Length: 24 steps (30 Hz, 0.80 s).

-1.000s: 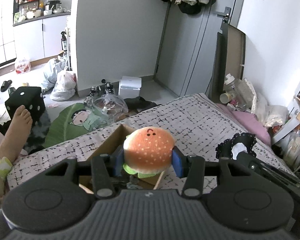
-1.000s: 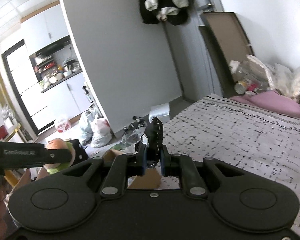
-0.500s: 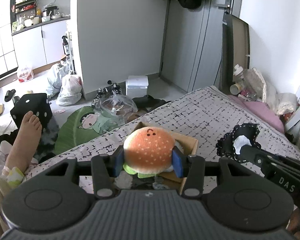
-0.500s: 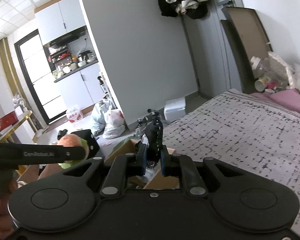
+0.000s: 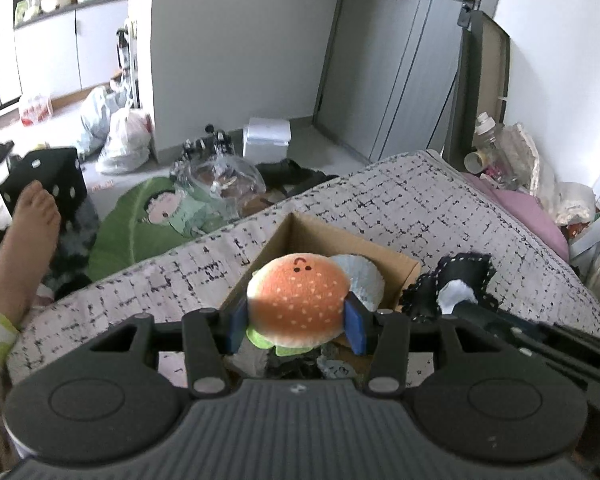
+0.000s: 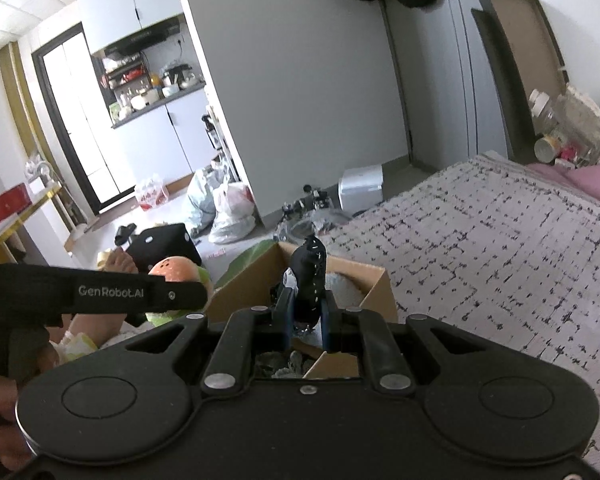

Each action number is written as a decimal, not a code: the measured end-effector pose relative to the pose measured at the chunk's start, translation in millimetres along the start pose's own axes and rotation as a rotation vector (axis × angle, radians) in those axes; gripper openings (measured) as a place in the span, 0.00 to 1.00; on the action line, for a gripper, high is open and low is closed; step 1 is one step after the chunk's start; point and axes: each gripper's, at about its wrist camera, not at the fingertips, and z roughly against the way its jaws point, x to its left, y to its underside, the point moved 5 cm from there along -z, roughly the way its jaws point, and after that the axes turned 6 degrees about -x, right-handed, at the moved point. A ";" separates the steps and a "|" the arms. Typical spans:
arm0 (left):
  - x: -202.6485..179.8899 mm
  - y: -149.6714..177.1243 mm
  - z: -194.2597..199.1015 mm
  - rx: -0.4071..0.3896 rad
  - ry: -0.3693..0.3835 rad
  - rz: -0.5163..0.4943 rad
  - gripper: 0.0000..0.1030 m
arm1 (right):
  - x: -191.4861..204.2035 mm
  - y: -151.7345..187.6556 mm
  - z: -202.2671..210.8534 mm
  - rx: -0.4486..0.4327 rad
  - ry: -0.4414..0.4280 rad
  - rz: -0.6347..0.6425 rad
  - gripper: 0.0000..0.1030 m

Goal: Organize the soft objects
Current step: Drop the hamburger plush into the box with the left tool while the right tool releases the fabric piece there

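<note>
A: What's your left gripper (image 5: 296,328) doing?

B: Its blue pads clamp the burger plush (image 5: 298,302), which sits over the near edge of the cardboard box (image 5: 404,268) on your bed (image 5: 440,208). A white ruffled soft item (image 5: 360,278) lies inside, at two o'clock from the burger.

A: And your right gripper (image 6: 306,326)?

B: Closed tight on the black stitched fabric piece (image 6: 310,270), upright above the box, at three o'clock from the burger.
</note>
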 end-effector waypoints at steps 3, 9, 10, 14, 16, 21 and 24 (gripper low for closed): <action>4.5 1.0 -10.5 0.012 0.008 0.001 0.47 | 2.1 6.7 -8.4 0.026 0.007 0.007 0.13; 11.1 -0.4 -29.0 0.041 0.027 0.012 0.47 | 5.3 12.7 -22.0 0.065 0.019 0.018 0.13; 11.8 -0.9 -31.7 0.045 0.029 0.011 0.47 | 4.7 12.6 -24.1 0.070 0.020 0.017 0.13; 12.3 -2.6 -42.7 0.059 0.036 0.006 0.47 | 6.4 13.5 -31.4 0.091 0.024 0.020 0.14; 13.5 -2.9 -47.8 0.067 0.041 0.008 0.47 | 7.6 16.3 -37.0 0.118 0.022 0.025 0.19; 13.1 -3.0 -58.3 0.086 0.042 0.002 0.47 | -0.6 21.7 -43.2 0.164 0.056 0.002 0.21; 11.5 -3.8 -61.8 0.091 0.044 -0.001 0.48 | -8.1 19.2 -40.3 0.160 0.069 -0.030 0.21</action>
